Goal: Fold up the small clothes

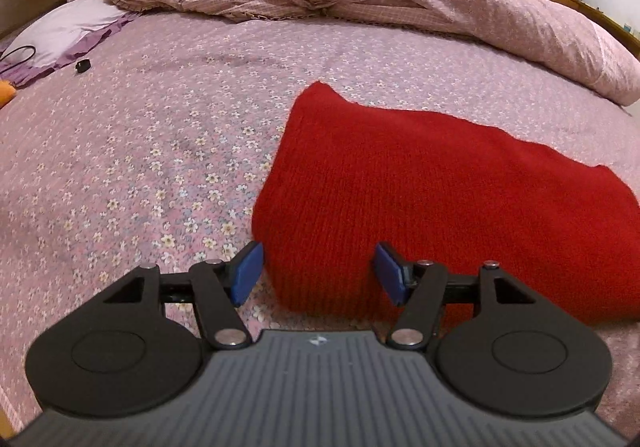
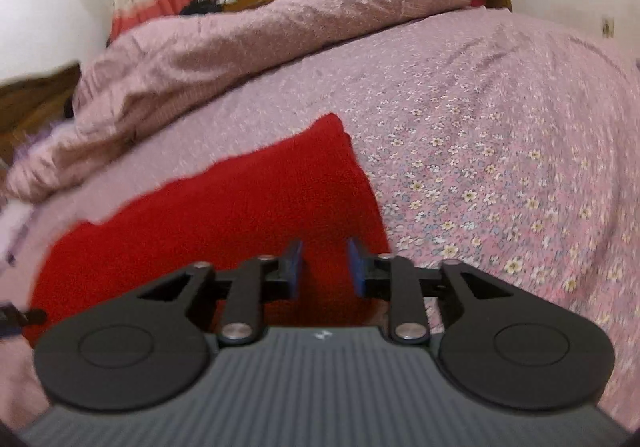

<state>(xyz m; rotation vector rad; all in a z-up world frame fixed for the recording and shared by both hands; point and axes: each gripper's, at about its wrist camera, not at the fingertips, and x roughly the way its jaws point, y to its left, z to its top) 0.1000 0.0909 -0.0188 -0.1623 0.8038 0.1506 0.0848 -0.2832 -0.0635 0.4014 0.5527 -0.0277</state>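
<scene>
my left fingers (image 1: 319, 274) and right fingers (image 2: 324, 268) hung released over the folded red knit (image 1: 440, 199) on the bed (image 1: 140, 167).

item: red knitted garment (image 1: 440, 199), a small piece of ribbed wool-like cloth
colour: solid bright red, with no pattern or print showing
texture: fine vertical ribs run along the knit, clearest near its closest edge in the left wrist view
state: folded flat into a rough four-sided shape; the layers lie together with a thick, rounded fold along the left side
edges: the far edge is uneven, rising to a pointed corner at the far left; the near edge is softly rounded
pose: lying flat, not lifted or hanging
place: on the pink flower-print bedsheet (image 1: 140, 167), near its closer edge
right wrist view: the same red knit (image 2: 224, 215) fills the lower left, slightly blurred
</scene>
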